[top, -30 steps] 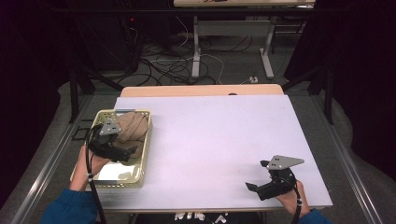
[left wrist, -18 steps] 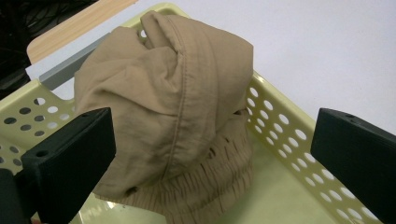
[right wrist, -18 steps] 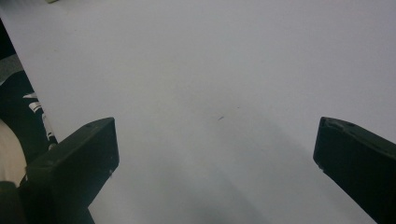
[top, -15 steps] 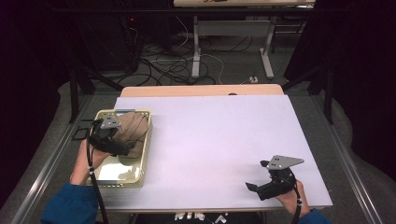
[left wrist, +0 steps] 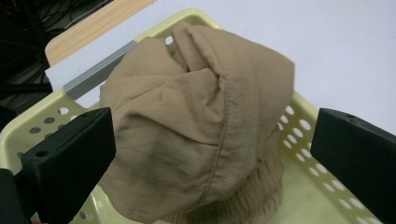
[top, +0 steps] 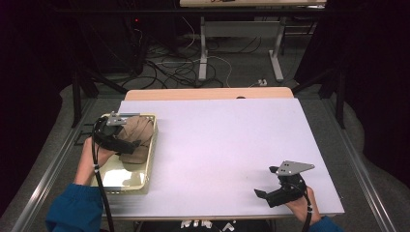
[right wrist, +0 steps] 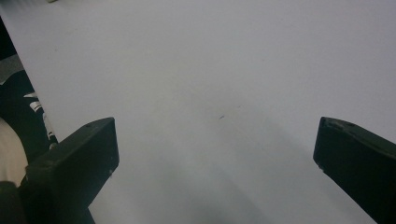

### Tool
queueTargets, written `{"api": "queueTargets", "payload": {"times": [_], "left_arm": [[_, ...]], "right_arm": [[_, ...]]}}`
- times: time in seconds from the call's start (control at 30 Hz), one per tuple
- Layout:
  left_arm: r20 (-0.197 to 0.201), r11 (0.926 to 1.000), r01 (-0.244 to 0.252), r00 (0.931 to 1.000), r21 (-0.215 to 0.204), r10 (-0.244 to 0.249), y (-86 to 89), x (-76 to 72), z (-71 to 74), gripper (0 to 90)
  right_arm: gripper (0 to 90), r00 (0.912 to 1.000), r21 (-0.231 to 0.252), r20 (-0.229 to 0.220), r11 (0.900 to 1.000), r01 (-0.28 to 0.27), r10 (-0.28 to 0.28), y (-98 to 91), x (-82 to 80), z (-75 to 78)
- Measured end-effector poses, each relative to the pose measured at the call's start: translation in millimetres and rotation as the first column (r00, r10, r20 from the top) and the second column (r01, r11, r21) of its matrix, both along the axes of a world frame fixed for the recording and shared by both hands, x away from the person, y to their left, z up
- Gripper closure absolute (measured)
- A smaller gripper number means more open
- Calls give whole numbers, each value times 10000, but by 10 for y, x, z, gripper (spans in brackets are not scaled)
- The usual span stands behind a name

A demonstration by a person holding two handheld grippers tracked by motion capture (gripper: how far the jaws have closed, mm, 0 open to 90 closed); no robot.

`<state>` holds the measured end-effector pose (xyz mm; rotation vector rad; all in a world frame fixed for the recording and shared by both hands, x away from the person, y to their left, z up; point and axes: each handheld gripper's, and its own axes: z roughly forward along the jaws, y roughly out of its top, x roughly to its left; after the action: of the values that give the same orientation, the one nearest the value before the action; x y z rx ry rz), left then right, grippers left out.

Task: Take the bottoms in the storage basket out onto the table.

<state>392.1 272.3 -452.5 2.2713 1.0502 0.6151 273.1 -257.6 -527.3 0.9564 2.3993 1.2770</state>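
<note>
Left gripper [left wrist: 212,154] spread wide, jaws flanking a bunched tan cloth [left wrist: 201,126], not yet pinching. Cloth sits heaped in the pale yellow perforated basket [top: 151,159] at the table's [top: 227,140] left edge. To grip well, the gripper should sink lower and close on a thick fold near the seam, clear of the basket wall. Right gripper [top: 278,191] spread, idle above bare tabletop, well apart.

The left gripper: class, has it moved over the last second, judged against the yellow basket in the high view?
Yes. The left gripper has shifted toward the yellow basket's far end, over the tan cloth.
</note>
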Motion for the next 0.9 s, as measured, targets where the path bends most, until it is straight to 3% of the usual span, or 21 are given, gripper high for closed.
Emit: {"api": "queueTargets", "payload": {"times": [0.1,0.13,0.2,0.57,0.77,0.9], "left_arm": [[12,9997,-152,9999,202,152,-19,47,-31,0],[-174,9998,-99,9998,188,102,-17,68,-36,0],[-177,9996,-211,9996,206,215,-21,104,-60,0],[-1113,9974,-160,9935,710,238,-17,247,-217,0],[-1258,9966,-170,9917,803,270,-38,284,-272,0],[-1387,9937,-260,9895,1091,411,-77,309,-341,0]], "right_arm": [[0,10000,1,-9,10000,-20,20,1,2,-2],[0,9998,-190,-171,9998,-76,73,-6,-2,12],[0,10000,6,-19,10000,-7,7,-1,-1,0],[0,9999,-63,-93,9999,-117,116,-10,-4,7],[0,9998,-83,-118,9999,-133,132,-10,-5,8],[0,9998,-115,-157,9998,-153,151,-12,-5,10]]}}
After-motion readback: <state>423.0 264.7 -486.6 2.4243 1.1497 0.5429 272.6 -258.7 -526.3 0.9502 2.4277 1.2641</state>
